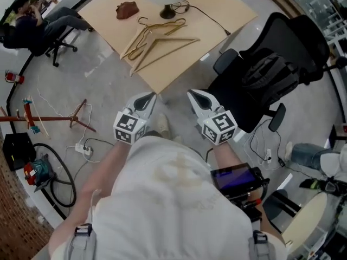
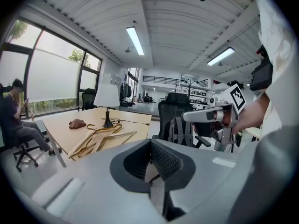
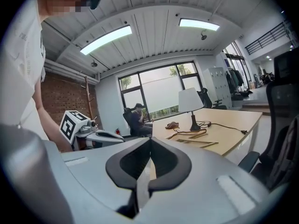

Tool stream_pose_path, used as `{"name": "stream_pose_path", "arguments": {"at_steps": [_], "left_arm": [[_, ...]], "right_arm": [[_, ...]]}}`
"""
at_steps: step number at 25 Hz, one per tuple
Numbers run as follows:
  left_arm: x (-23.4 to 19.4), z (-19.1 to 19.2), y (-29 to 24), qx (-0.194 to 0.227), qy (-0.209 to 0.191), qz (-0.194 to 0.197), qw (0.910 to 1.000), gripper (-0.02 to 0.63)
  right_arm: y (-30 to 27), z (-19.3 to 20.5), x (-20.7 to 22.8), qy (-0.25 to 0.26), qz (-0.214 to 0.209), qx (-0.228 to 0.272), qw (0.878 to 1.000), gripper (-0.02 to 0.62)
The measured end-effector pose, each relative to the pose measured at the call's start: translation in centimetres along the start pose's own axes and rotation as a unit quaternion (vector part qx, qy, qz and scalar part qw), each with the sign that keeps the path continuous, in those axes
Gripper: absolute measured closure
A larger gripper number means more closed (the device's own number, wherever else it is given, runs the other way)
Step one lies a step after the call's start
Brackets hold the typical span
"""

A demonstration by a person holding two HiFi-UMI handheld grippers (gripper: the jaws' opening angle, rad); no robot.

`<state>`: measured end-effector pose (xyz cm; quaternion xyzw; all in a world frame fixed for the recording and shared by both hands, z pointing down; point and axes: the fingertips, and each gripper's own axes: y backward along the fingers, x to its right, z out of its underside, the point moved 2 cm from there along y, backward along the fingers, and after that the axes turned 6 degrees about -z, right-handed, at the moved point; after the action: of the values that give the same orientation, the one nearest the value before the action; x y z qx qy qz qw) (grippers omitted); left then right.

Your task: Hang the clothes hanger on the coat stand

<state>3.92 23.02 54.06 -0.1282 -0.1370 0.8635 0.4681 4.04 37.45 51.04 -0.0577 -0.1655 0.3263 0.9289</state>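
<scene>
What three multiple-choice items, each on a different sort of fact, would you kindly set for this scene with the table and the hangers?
1. Where do the hangers lie?
A. on the black chair
B. on the table near the lamp
C. on the floor

2. What colour is the lamp's shade?
A. white
B. red
C. green

3. How do the jaws of the right tool stand?
A. wide apart
B. clamped on a hanger
C. closed together, nothing between them

Answers:
1 B: the head view shows them on the tabletop beside the lamp's base.
2 A: the right gripper view shows a plain white shade.
3 C: the right gripper view shows the pads meeting, with nothing held.
</scene>
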Motion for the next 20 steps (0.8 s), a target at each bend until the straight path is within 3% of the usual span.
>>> {"name": "stream_pose_path", "arguments": {"at_steps": [11, 20], "left_arm": [[-6.4, -2.4, -6.3, 0.009, 0.009, 0.011, 0.9999, 0.604], [-10.7, -2.6, -8.0, 0.007, 0.014, 0.011, 0.9998, 0.604]], "right_arm": [[-6.7, -2.9, 5.1, 0.005, 0.016, -0.013, 1.0, 0.581], [-11.6, -3.1, 6.9, 0.008, 0.017, -0.048, 0.999, 0.581]]}}
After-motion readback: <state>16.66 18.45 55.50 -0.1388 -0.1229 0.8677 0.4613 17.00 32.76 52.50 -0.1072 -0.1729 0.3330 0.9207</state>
